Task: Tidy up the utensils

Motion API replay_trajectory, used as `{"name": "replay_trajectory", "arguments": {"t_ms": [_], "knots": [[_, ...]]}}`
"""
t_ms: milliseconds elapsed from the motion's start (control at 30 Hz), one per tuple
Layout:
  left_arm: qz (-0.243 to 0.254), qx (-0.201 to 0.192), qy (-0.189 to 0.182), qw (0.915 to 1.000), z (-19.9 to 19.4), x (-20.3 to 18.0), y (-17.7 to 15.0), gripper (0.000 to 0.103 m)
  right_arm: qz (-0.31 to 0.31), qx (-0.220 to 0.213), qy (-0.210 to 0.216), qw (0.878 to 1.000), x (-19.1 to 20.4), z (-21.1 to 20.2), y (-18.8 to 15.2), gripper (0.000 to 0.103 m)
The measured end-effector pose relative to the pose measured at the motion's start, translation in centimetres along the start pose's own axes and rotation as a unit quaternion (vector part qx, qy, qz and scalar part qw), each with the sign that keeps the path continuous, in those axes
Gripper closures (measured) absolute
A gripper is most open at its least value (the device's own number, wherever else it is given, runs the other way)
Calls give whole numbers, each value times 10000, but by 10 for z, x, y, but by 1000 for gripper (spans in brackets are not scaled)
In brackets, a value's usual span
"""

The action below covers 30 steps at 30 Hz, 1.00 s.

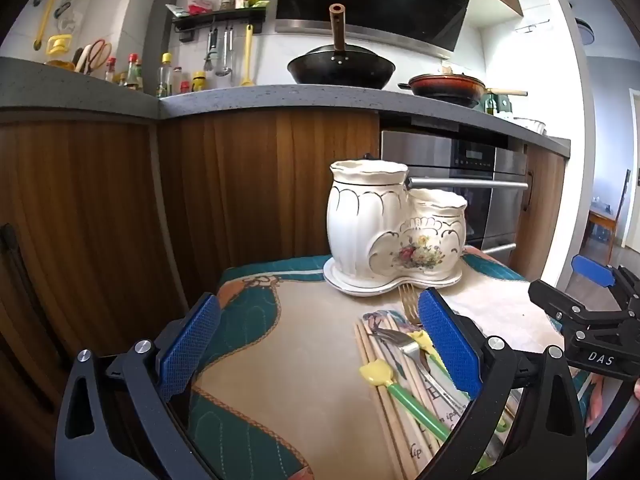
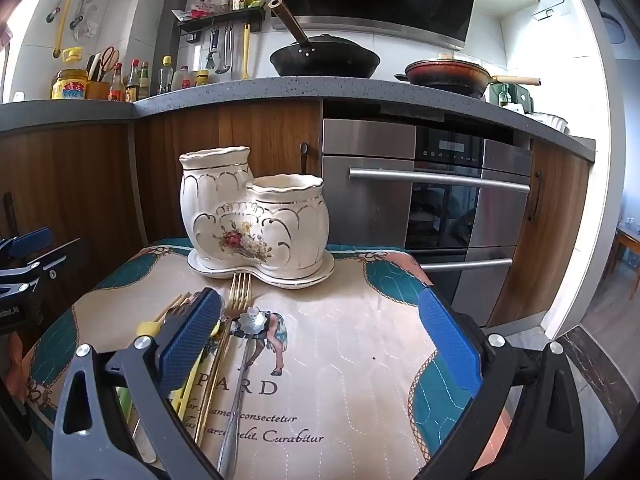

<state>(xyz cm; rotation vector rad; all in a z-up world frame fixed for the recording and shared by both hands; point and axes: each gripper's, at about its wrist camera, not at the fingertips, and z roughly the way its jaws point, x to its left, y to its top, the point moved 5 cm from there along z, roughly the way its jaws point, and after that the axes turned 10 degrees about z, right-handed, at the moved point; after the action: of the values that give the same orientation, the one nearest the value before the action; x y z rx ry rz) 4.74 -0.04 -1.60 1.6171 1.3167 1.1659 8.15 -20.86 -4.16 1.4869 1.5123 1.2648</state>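
Note:
A white ceramic two-pot utensil holder (image 1: 394,232) (image 2: 252,220) with a flower print stands on its saucer at the far side of a quilted mat (image 1: 304,360) (image 2: 352,360). In front of it lies a pile of utensils: wooden chopsticks (image 1: 384,384), a silver fork (image 1: 404,346), a gold fork (image 2: 236,300), a flower-headed spoon (image 2: 250,320) and yellow-green picks (image 1: 400,390). My left gripper (image 1: 318,328) is open, left of the pile, nothing between its fingers. My right gripper (image 2: 320,324) is open too, its left finger over the pile.
Wooden cabinets and a steel oven (image 2: 432,200) stand behind the small table. A grey counter (image 2: 224,92) carries a black wok (image 2: 324,60), a red pan (image 2: 444,72) and bottles. The right gripper's body (image 1: 592,328) shows at the left view's right edge.

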Motion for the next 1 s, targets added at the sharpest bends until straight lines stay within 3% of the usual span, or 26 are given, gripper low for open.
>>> {"name": "replay_trajectory", "arguments": {"t_ms": [400,433,1000], "knots": [[-74,-24,-194,9998,1,2,2,5,-21,-30,2,10000,4,-2,0,5],[-81,-5,-52,10000,0,6,-2,5,-21,-27,4,10000,3,-2,0,5],[-128,-50,-28,9999,-3,6,1,5,-83,-6,56,9999,5,1,-3,5]]}}
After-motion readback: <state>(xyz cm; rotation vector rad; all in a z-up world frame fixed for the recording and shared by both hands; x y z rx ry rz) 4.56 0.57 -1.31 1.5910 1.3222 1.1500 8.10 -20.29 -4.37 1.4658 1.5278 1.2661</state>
